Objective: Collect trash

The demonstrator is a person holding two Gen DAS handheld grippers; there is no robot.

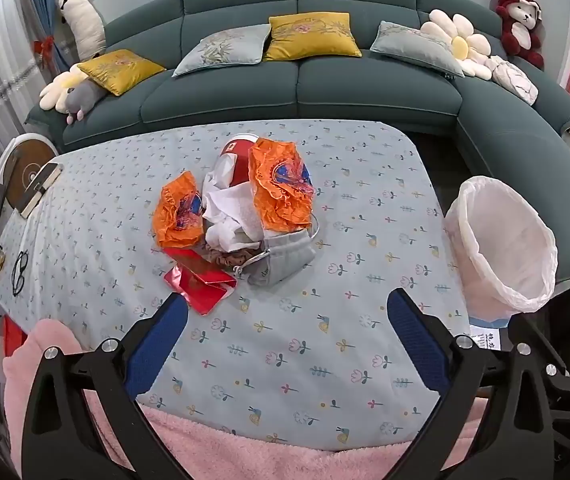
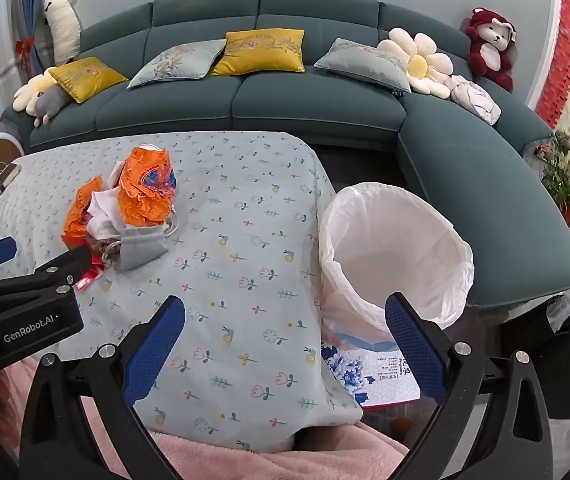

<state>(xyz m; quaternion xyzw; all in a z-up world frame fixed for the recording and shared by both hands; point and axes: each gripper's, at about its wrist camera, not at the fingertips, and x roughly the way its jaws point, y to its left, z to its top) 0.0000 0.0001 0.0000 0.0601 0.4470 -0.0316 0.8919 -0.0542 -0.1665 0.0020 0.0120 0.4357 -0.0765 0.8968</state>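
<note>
Pink fleece lay nearest, under the left gripper, whose blue pads were spread wide and held nothing. Beyond it, on the floral tablecloth, sat the trash pile: orange wrappers, white tissue, a red packet and a grey mask. Right gripper was equally wide and empty, near the lined bin beside the table.
</note>
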